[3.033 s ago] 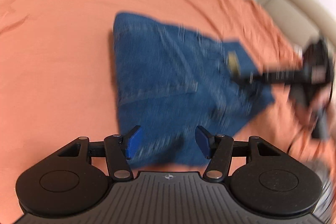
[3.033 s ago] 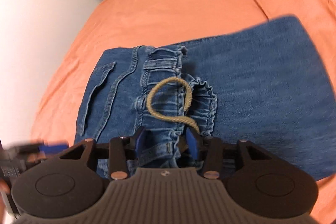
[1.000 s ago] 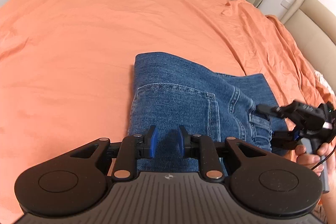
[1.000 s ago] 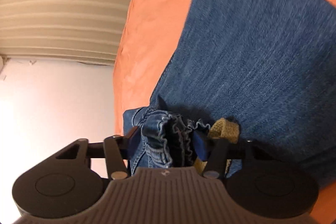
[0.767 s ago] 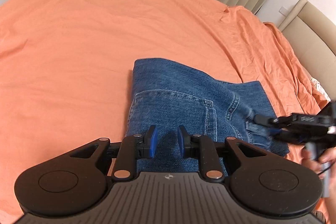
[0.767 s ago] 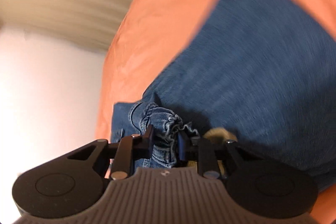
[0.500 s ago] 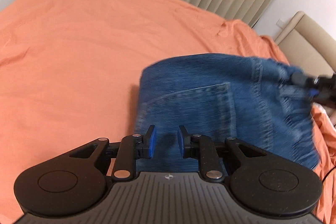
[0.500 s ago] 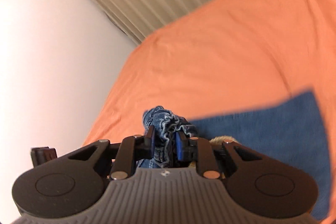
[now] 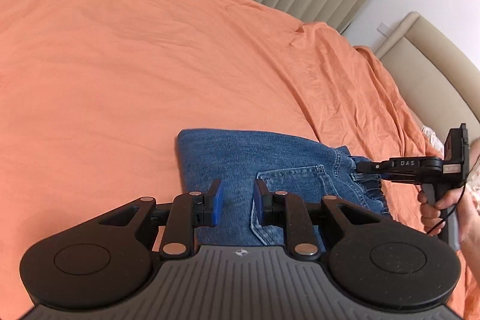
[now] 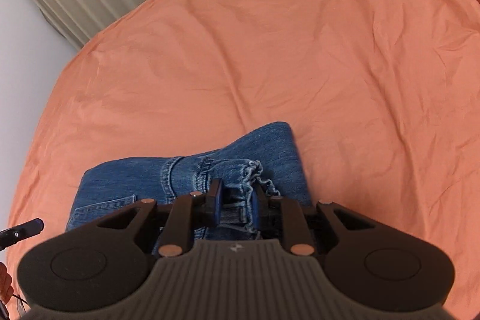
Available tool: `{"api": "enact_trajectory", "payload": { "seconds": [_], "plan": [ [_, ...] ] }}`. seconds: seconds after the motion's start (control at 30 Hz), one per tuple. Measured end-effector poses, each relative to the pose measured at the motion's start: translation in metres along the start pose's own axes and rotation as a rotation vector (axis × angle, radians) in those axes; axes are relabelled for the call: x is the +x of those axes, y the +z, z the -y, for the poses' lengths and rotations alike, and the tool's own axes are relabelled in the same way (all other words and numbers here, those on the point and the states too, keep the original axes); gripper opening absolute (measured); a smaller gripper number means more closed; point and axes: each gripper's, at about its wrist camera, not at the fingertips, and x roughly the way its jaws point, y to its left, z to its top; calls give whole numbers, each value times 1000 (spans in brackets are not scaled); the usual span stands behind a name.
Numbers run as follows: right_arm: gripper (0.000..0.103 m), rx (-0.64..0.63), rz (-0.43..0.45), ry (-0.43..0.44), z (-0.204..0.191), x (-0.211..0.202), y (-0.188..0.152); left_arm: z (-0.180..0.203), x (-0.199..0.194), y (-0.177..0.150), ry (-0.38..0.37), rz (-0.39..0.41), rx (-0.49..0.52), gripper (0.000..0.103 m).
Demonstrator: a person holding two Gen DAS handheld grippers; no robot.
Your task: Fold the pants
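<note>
The folded blue pants [image 9: 264, 167] lay at lower centre of the left wrist view on the orange bedsheet [image 9: 150, 65]. The right gripper [image 10: 235, 201], whose jaws had just been closing, was clamped on the gathered waistband [image 10: 244, 170] at lower centre of its own view. The left gripper [image 9: 237, 201] hung over the denim with its jaws narrowly apart, nothing visibly pinched between them.

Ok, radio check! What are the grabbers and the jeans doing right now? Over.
Right gripper clamped on the jeans at the ruffled waistband. Left gripper over the denim, jaws narrow, grip unclear. Jeans folded small on the orange sheet. Nothing in the way.
</note>
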Motion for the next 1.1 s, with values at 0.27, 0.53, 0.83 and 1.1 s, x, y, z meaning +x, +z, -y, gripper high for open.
{"api": "enact_trajectory", "payload": {
  "seconds": [0.27, 0.53, 0.83, 1.1],
  "plan": [
    [14, -137, 111, 37, -43, -41, 14, 1, 32, 15, -8, 7, 22, 23],
    [14, 20, 12, -8, 9, 37, 8, 5, 96, 19, 160, -68, 95, 8],
    [28, -84, 60, -75, -12, 21, 2, 32, 77, 7, 311, -63, 276, 10],
    [28, -209, 214, -65, -25, -51, -65, 69, 2, -45, 145, -17, 282, 11]
  ]
}}
